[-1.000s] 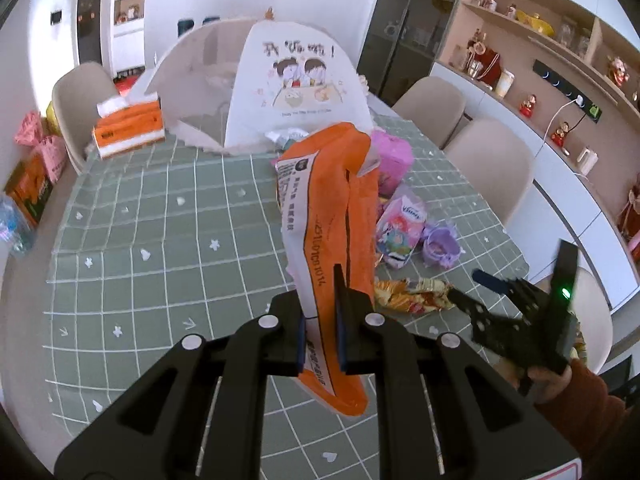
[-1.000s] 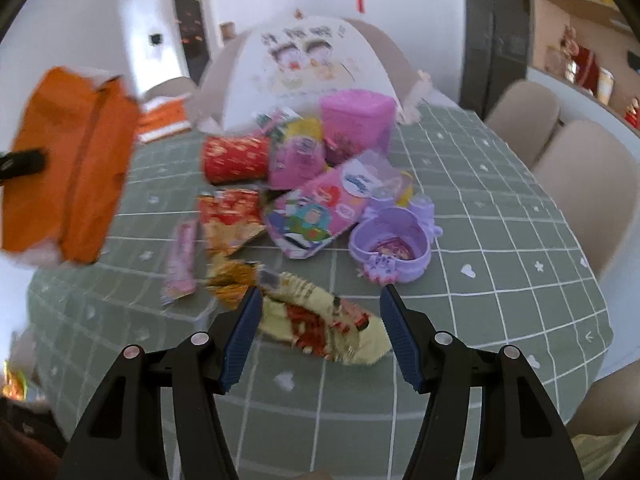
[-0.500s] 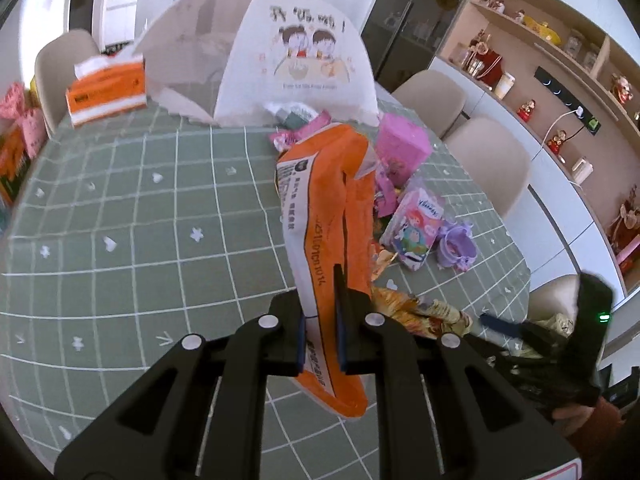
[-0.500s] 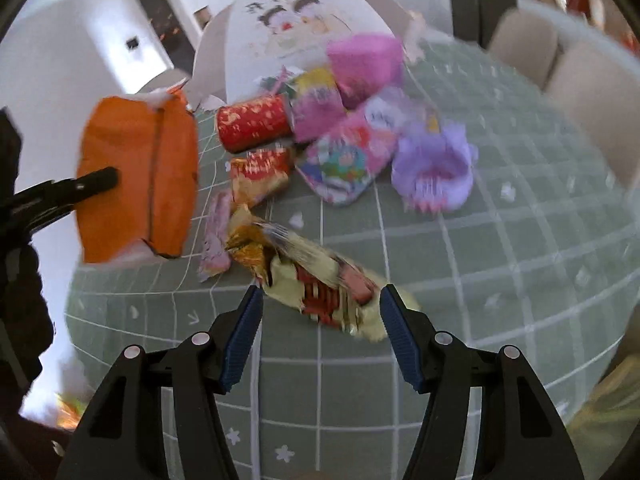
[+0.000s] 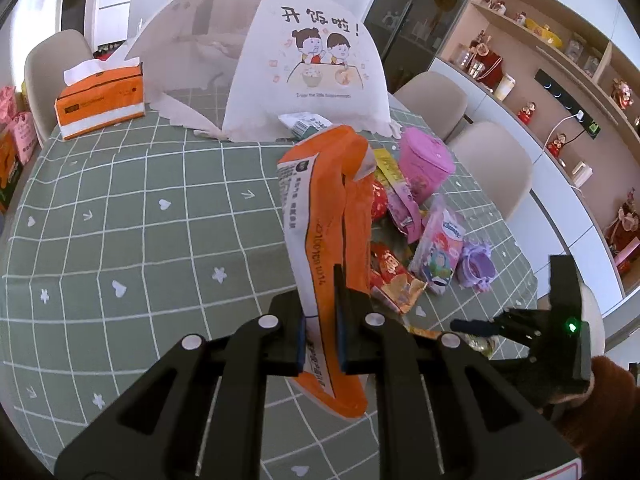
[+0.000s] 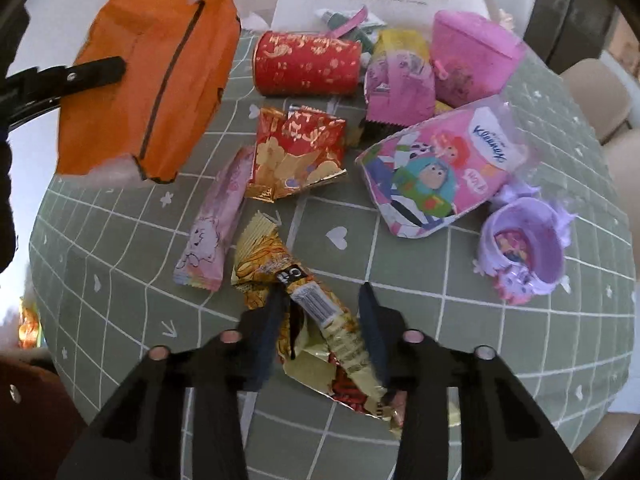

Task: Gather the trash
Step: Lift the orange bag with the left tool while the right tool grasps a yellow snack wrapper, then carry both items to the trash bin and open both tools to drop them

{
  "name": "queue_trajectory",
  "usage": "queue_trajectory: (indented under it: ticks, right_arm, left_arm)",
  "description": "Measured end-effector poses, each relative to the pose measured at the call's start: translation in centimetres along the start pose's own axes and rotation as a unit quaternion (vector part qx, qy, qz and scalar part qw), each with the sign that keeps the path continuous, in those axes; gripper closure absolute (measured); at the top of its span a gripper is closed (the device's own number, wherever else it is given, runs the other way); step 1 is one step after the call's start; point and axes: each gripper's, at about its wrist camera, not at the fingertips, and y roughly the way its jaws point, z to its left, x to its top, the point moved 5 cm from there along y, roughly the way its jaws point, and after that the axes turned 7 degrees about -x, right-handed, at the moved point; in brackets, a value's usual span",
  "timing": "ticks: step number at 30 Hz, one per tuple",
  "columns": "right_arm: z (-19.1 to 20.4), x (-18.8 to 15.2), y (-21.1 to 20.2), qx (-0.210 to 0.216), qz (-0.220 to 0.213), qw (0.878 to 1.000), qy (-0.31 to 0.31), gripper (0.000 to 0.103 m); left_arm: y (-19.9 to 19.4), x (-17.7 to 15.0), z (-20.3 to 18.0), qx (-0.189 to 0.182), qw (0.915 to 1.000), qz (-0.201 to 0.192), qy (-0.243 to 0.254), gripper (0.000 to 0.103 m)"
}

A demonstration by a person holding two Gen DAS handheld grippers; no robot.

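Note:
My left gripper [image 5: 320,320] is shut on a tall orange bag [image 5: 328,208], held upright above the green checked tablecloth [image 5: 120,220]; the right wrist view shows this bag [image 6: 152,72] at upper left. My right gripper [image 6: 322,304] points down at the table. Its jaws are closing on a crumpled gold snack wrapper [image 6: 320,320], which fills the gap and touches both pads. In the left wrist view the right gripper [image 5: 464,326] is low at the right, held by a hand in a rust sleeve. Loose trash lies beyond: a red can [image 6: 306,64], a red-gold packet [image 6: 298,148] and a pink wrapper [image 6: 216,220].
A Kleenex pack [image 6: 436,168], a purple cup [image 6: 524,244] and a pink container [image 6: 472,56] lie at the right. A white mesh food cover [image 5: 312,68] and an orange tissue box [image 5: 100,100] stand at the back. Beige chairs [image 5: 492,168] ring the table.
The right gripper came down over the gold wrapper and its jaws narrowed around it, bunching it up. The left gripper moved with the orange bag closer to the trash pile.

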Motion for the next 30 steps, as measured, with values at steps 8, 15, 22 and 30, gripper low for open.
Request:
queue_trajectory:
  ticks: [8, 15, 22, 30]
  right_arm:
    - [-3.5, -0.5, -8.9, -0.021, -0.088, 0.993, 0.075, 0.087]
    - [-10.0, -4.8, -17.7, -0.083, -0.176, 0.971, 0.14, 0.087]
    - [-16.1, -10.6, -24.5, -0.157, -0.222, 0.945, 0.179, 0.087]
    - [-22.3, -19.1, -29.8, -0.211, -0.246, 0.913, 0.248, 0.087]
  left_arm:
    - [-0.1, 1.8, -4.1, -0.016, 0.9993, -0.023, 0.025, 0.093]
    - [-0.4, 1.7, -14.4, -0.061, 0.9944, -0.035, 0.079, 0.093]
    - [1.4, 0.5, -25.2, -0.123, 0.9837, -0.014, 0.13, 0.093]
    - [3.5, -2.8, -36.6, -0.192, 0.9596, 0.023, 0.205, 0.093]
